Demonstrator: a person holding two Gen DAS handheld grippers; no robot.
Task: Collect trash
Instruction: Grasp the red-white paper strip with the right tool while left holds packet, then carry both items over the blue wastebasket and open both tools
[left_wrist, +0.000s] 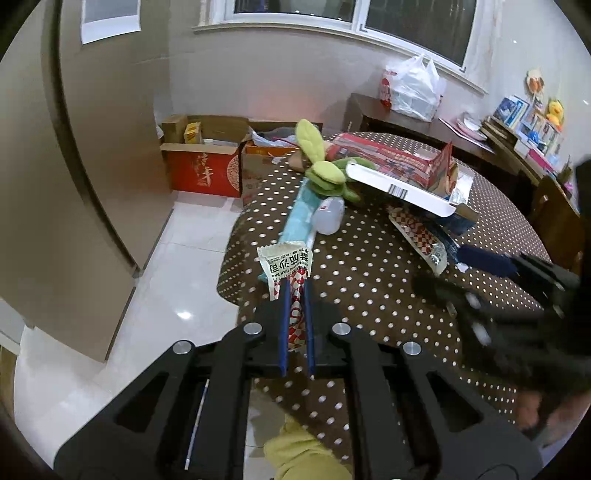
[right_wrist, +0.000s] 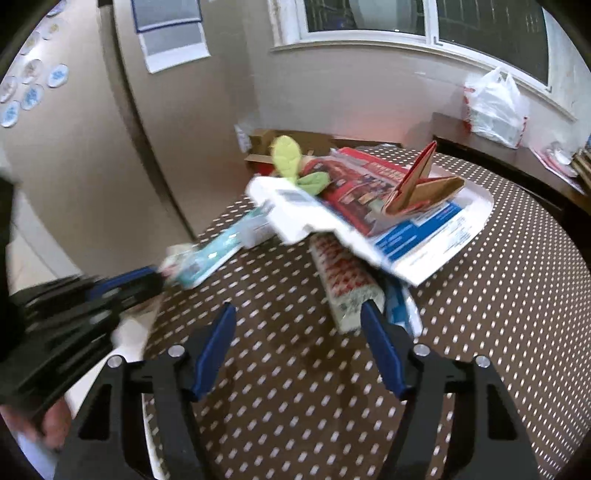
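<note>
In the left wrist view my left gripper (left_wrist: 296, 284) is shut on a red-and-white checkered sauce packet (left_wrist: 286, 260), held above the table's left edge. It shows blurred at the left of the right wrist view, as the left gripper (right_wrist: 157, 277) with the packet (right_wrist: 173, 264). My right gripper (right_wrist: 299, 310) stands open over the dotted tablecloth, nothing pressed between its blue pads. A second checkered wrapper (right_wrist: 347, 284) lies just ahead of its right finger, partly under a flattened carton (right_wrist: 369, 192). From the left wrist view that wrapper (left_wrist: 417, 232) lies beside the blurred right gripper (left_wrist: 461, 267).
The round table (left_wrist: 369, 288) has a brown polka-dot cloth. On it lie a green plush toy (left_wrist: 321, 166), a small plastic bottle (left_wrist: 328, 218), a teal pack (left_wrist: 299, 218) and the carton (left_wrist: 391, 158). Cardboard boxes (left_wrist: 203, 166) stand on the floor; a white plastic bag (left_wrist: 413, 88) sits on a sideboard.
</note>
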